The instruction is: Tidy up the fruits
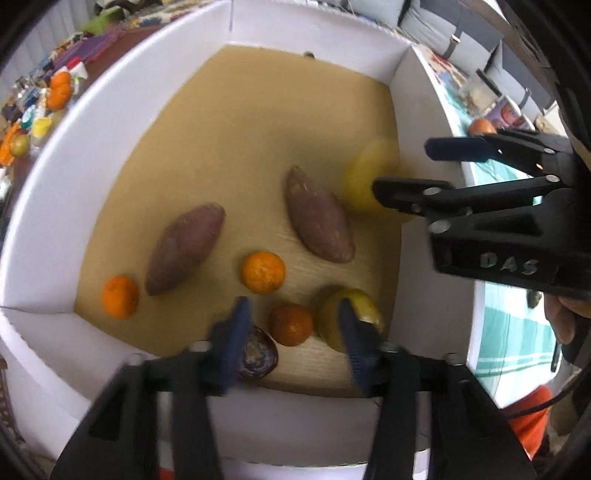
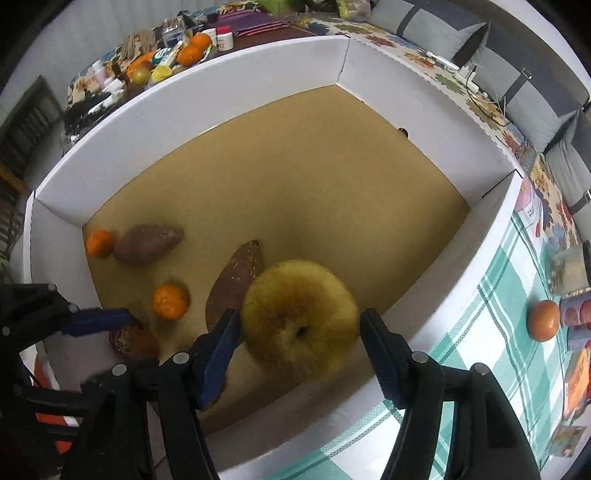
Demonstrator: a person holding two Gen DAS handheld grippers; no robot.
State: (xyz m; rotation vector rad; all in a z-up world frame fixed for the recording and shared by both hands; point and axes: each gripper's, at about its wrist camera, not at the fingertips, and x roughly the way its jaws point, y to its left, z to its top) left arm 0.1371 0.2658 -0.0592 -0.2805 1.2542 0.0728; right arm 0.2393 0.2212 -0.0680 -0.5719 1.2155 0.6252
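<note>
A white box (image 1: 110, 140) with a brown cardboard floor holds two sweet potatoes (image 1: 184, 247) (image 1: 317, 221), three oranges (image 1: 263, 272) and a green-yellow fruit (image 1: 364, 306). My left gripper (image 1: 291, 343) is open and empty, low over the box's near end, above a dark round fruit (image 1: 260, 354). My right gripper (image 2: 299, 332) is open over the box's right side. A blurred yellow apple (image 2: 299, 325) sits between its fingers; the right finger stands clear of it. That apple also shows in the left wrist view (image 1: 365, 177).
An orange (image 2: 543, 319) and printed packets (image 2: 576, 314) lie on the green-checked cloth (image 2: 491, 332) right of the box. A cluttered table with oranges (image 2: 192, 51) and jars stands behind the box. Grey cushions (image 2: 436, 26) line the far right.
</note>
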